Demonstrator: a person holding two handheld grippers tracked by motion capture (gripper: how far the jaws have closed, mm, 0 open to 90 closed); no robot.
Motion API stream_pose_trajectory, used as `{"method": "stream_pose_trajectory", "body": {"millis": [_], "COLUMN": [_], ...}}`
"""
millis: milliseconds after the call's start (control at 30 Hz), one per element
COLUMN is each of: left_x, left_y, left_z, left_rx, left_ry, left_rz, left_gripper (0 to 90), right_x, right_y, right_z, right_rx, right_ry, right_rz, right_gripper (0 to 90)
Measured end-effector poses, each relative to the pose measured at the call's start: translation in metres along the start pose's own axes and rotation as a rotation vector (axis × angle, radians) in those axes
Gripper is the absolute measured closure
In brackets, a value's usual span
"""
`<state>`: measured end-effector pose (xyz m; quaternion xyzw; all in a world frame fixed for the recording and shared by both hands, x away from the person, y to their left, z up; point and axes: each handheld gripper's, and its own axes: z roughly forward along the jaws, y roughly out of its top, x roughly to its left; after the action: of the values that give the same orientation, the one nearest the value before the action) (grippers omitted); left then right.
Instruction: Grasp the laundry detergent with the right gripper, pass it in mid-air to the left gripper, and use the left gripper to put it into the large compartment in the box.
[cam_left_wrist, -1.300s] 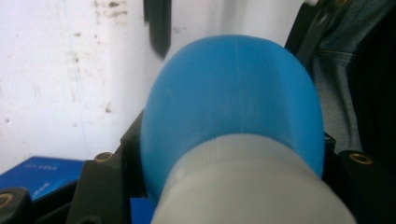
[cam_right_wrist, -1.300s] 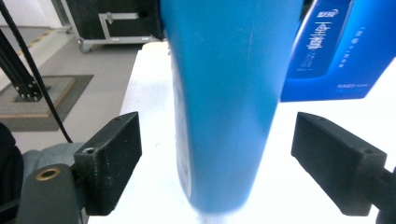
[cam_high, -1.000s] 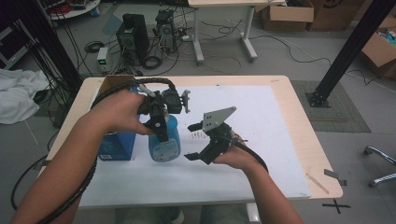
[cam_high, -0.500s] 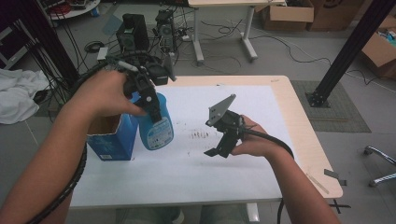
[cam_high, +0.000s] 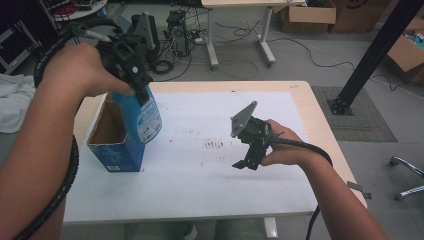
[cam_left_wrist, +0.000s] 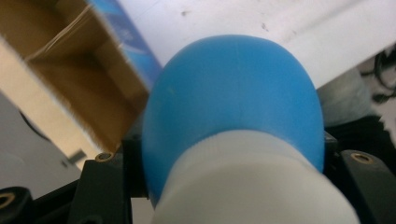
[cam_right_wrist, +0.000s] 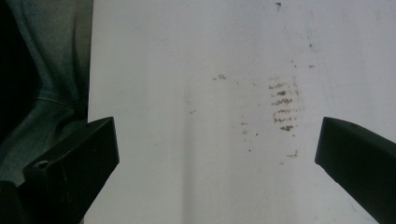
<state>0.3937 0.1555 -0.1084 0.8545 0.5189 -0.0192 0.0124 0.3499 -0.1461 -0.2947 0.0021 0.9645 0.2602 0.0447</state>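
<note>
A blue spray bottle (cam_high: 143, 118) with a white label hangs in the air over the right side of an open blue cardboard box (cam_high: 116, 156). My left gripper (cam_high: 138, 84) is shut on its neck, pointing down. In the left gripper view the bottle's blue shoulder (cam_left_wrist: 233, 93) bulges between the black jaws, and the box's brown inside (cam_left_wrist: 70, 70) lies below. My right gripper (cam_high: 246, 163) hovers over the white sheet at centre right; its jaws have just been opening. In the right gripper view it (cam_right_wrist: 217, 154) stands wide open with nothing between its jaws.
A white sheet (cam_high: 200, 175) covers most of the wooden table (cam_high: 305, 100), with brown smudges (cam_high: 215, 144) at its middle. Cables, desks and cardboard boxes sit on the floor beyond. A black post (cam_high: 372, 55) stands at the right.
My left hand has lifted the bottle and carried it left, from beside the box to above it. My right gripper has drifted a little to the right and opened wider.
</note>
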Motion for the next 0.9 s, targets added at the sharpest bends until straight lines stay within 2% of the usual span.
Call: {"method": "stream_pose_trajectory", "body": {"millis": [67, 133, 267, 300, 367, 567, 733, 900], "left_x": [0.011, 0.02, 0.032, 0.037, 0.044, 0.07, 0.085, 0.094], "left_y": [-0.002, -0.004, -0.006, -0.007, -0.009, -0.018, -0.022, -0.021], "left_z": [-0.005, -0.011, -0.019, -0.021, -0.023, -0.024, -0.019, -0.01], "left_rx": [0.002, 0.005, -0.004, -0.007, -0.011, -0.031, -0.043, -0.045], "left_ry": [-0.02, -0.03, -0.021, -0.016, -0.004, -0.003, 0.016, 0.023], "left_rz": [-0.06, -0.104, -0.187, -0.219, -0.253, -0.335, -0.383, -0.403], "left_gripper": [39.0, 39.0, 38.9, 39.0, 39.0, 39.0, 39.0, 39.0], "right_x": [0.001, 0.001, 0.001, 0.0, 0.001, 0.003, 0.004, 0.003], "right_y": [-0.001, -0.003, -0.006, -0.007, -0.008, -0.009, -0.008, -0.007], "right_z": [0.0, 0.0, 0.002, 0.002, 0.003, 0.002, 0.002, 0.001], "right_rx": [0.011, 0.017, 0.032, 0.034, 0.042, 0.058, 0.087, 0.094], "right_ry": [0.0, 0.0, 0.003, 0.003, 0.005, 0.007, 0.011, 0.012], "right_rz": [-0.002, -0.003, 0.003, 0.004, 0.007, 0.003, 0.005, 0.006], "right_gripper": [0.0, 0.0, 0.0, 0.0, 0.0, 0.0, 0.0, 0.0]}}
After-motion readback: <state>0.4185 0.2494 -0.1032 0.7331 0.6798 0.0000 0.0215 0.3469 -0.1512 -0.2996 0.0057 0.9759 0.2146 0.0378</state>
